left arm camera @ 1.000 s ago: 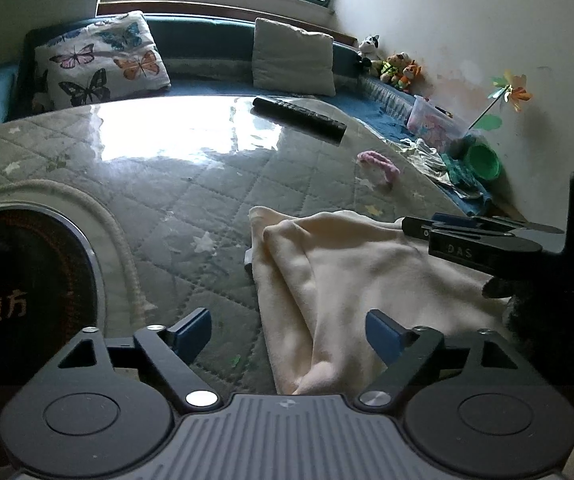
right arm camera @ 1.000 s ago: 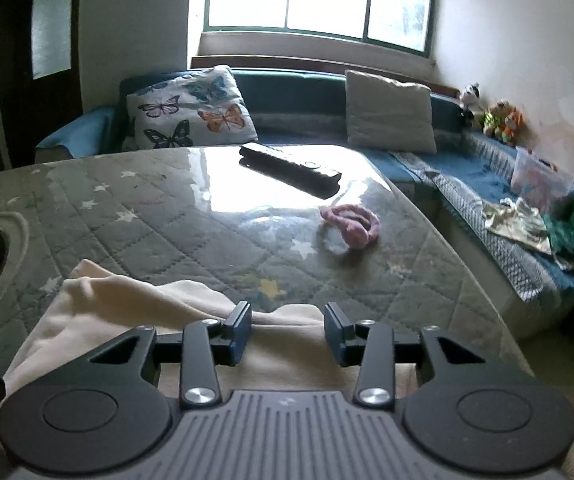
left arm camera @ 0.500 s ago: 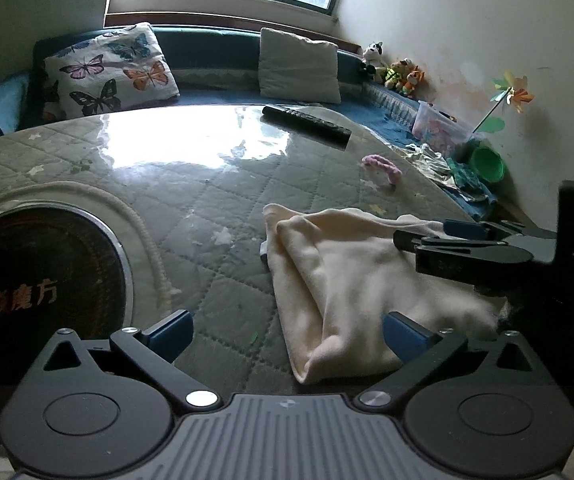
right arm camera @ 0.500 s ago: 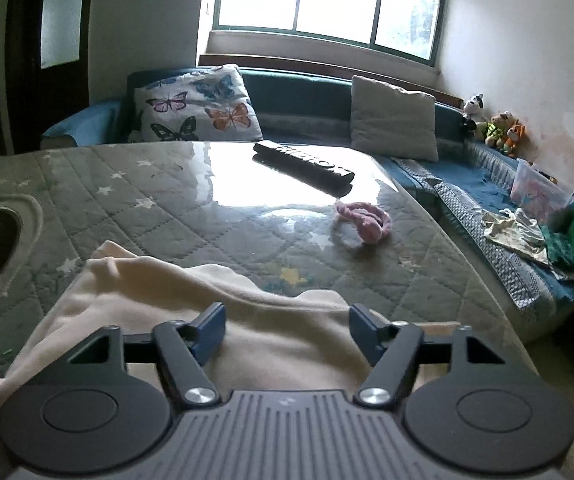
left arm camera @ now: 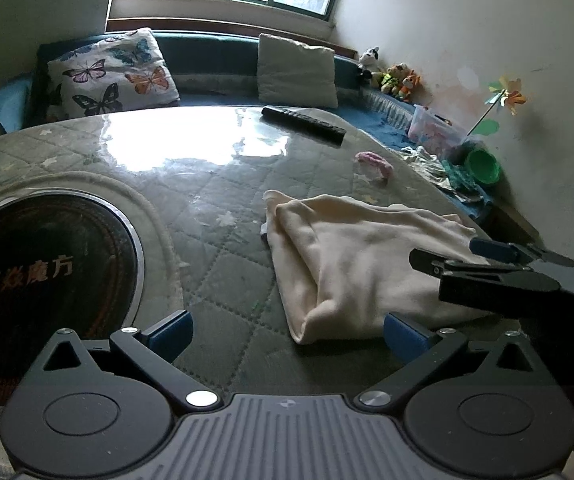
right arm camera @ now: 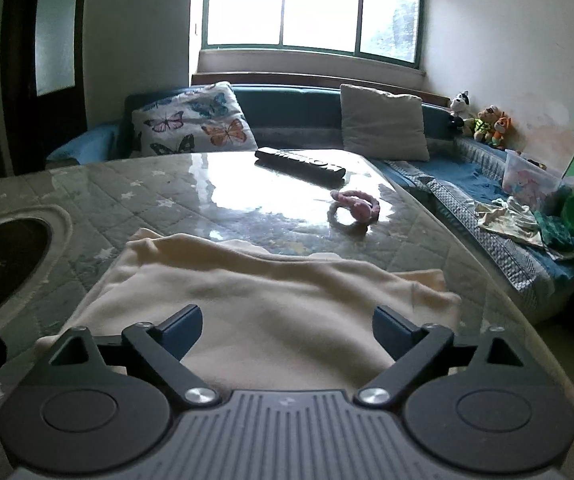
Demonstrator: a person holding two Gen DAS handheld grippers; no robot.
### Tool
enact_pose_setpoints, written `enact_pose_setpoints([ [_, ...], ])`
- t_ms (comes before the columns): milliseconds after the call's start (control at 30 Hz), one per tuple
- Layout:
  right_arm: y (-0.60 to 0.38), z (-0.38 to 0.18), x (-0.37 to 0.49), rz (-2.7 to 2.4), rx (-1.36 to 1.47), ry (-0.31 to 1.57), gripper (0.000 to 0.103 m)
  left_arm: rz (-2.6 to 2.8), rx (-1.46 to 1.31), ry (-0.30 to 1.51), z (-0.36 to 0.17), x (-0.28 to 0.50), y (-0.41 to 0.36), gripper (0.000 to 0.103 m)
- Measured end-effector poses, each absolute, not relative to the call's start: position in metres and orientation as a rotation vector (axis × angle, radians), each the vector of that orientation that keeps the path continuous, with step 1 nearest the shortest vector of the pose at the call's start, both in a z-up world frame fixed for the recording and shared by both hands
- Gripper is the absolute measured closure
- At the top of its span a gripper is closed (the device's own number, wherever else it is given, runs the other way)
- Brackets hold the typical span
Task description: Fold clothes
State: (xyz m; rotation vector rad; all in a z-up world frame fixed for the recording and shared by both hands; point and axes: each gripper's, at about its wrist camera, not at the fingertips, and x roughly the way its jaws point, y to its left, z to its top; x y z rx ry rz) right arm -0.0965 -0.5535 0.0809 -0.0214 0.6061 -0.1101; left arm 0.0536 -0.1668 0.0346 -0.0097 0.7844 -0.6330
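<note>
Right wrist view: folded cream garment (right arm camera: 271, 300) sits right under the wide-open right tool (right arm camera: 287, 330), left tool (left arm camera: 287, 334) open beside it.

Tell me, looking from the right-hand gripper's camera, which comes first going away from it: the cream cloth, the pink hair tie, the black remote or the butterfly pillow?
From the right gripper:
1. Cream cloth, right under its open fingers.
2. Pink hair tie, farther on the table, to the right.
3. Black remote, near the table's far edge.
4. Butterfly pillow, on the sofa behind the table, to the left.
</note>
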Motion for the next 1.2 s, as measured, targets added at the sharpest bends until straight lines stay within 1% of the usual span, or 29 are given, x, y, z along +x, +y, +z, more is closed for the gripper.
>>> enact_pose_setpoints([
  [33, -0.552, 0.081, -0.101, -0.114, -0.023, 0.603, 0.001, -0.635, -0.011, 0.780, 0.035, 0.052, -0.166, 0.000],
  [67, -0.550, 0.081, -0.105, -0.118, -0.024, 0.599, 0.000, -0.638, -0.012, 0.776, 0.035, 0.050, -0.165, 0.000],
  [367, -0.537, 0.084, -0.142, -0.156, -0.036, 0.569, 0.000, -0.668, -0.021, 0.748, 0.035, 0.033, -0.158, 0.000],
  [667, -0.536, 0.077, -0.167, -0.184, 0.027, 0.592, 0.000, -0.664, -0.023, 0.750, 0.028, 0.021, -0.152, 0.000],
  [1200, -0.522, 0.079, -0.185, -0.190, 0.021, 0.592, 0.000, -0.654, 0.040, 0.710, 0.030, -0.005, -0.156, 0.000],
])
